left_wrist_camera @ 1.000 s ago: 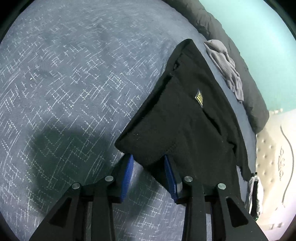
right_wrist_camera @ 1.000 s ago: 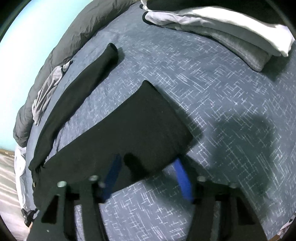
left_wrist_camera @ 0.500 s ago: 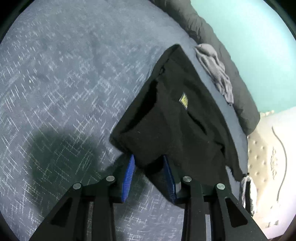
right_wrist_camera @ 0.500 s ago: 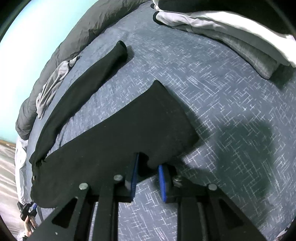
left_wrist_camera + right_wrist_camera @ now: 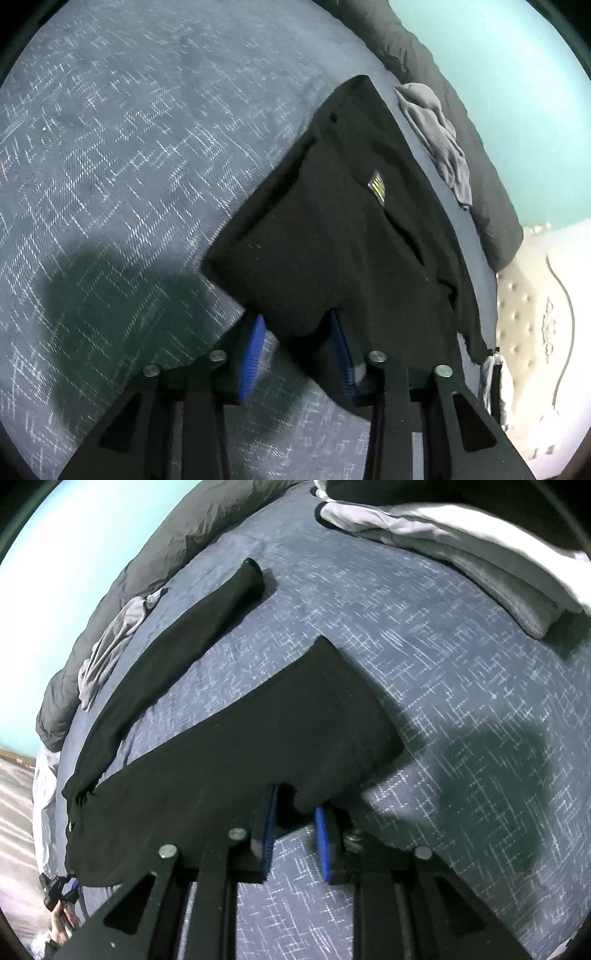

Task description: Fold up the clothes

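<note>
So a pair of black pants (image 5: 332, 229) is spread out on the bed (image 5: 129, 147), which is covered in a blue-grey sheet with little white dash marks. In the left wrist view the waist end of the pants, with a small gold label (image 5: 377, 183) on it, is seen lying toward the bed's far edge. The near edge of the cloth is caught between the blue pads of the left gripper (image 5: 297, 352), and the jaws are closing on it, with a gap left between the pads and the fabric bunched up in it. In the right wrist view, the hem end of one pant leg (image 5: 258, 746) is pinched by the right gripper (image 5: 295, 832), jaws nearly together and closing further, with a fold of black fabric squeezed between the pads. The other pant leg (image 5: 166, 664) is stretched out flat on the bed past the held one, well apart from it at the cuff. A crumpled grey garment (image 5: 110, 646) is left beside that far leg, right against a dark grey duvet (image 5: 147, 565) rolled along the bed's far edge. A stack of folded clothes (image 5: 461, 542), grey and white, is parked at the top right corner of the bed. A teal wall (image 5: 498, 92) is visible behind the duvet, and a cream tufted headboard (image 5: 535, 314) is seen at the right end of the bed.
</note>
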Motion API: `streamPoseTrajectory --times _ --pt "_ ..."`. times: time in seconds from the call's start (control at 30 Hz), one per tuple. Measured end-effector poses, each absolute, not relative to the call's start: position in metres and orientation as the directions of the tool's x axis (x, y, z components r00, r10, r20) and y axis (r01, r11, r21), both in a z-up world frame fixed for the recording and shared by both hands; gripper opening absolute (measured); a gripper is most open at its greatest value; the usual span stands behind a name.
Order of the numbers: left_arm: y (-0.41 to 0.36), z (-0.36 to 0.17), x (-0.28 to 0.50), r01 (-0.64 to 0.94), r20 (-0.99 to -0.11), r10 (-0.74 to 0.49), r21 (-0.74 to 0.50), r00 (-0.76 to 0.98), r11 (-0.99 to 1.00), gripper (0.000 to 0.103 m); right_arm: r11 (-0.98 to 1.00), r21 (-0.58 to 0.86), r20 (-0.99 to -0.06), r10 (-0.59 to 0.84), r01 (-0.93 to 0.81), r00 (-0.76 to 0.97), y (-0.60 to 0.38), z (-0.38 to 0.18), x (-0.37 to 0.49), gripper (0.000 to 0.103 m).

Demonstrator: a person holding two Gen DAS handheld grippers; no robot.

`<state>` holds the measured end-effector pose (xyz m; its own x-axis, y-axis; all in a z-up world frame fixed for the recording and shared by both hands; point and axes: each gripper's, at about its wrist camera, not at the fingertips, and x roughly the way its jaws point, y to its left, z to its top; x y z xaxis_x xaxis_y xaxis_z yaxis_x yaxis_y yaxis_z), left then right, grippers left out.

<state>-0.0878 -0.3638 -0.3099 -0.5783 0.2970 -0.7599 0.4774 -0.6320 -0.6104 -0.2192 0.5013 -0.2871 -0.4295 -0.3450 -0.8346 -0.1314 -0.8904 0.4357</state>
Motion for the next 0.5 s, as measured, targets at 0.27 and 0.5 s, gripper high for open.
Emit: streamPoseTrajectory --times 0.27,0.5 --pt "-0.364 -0.276 -0.091 0.407 -0.712 0.290 -0.633 -0.639 -0.658 0.012 -0.872 0.482 -0.795 -0.397 -0.081 -0.459 0.500 -0.268 -0.226 0.005" --pt "-0.366 -0.218 -0.129 0.324 -0.672 0.289 -0.632 -0.682 -0.704 0.009 -0.871 0.491 -0.761 -0.419 -0.017 -0.495 0.492 -0.233 -0.260 0.004"
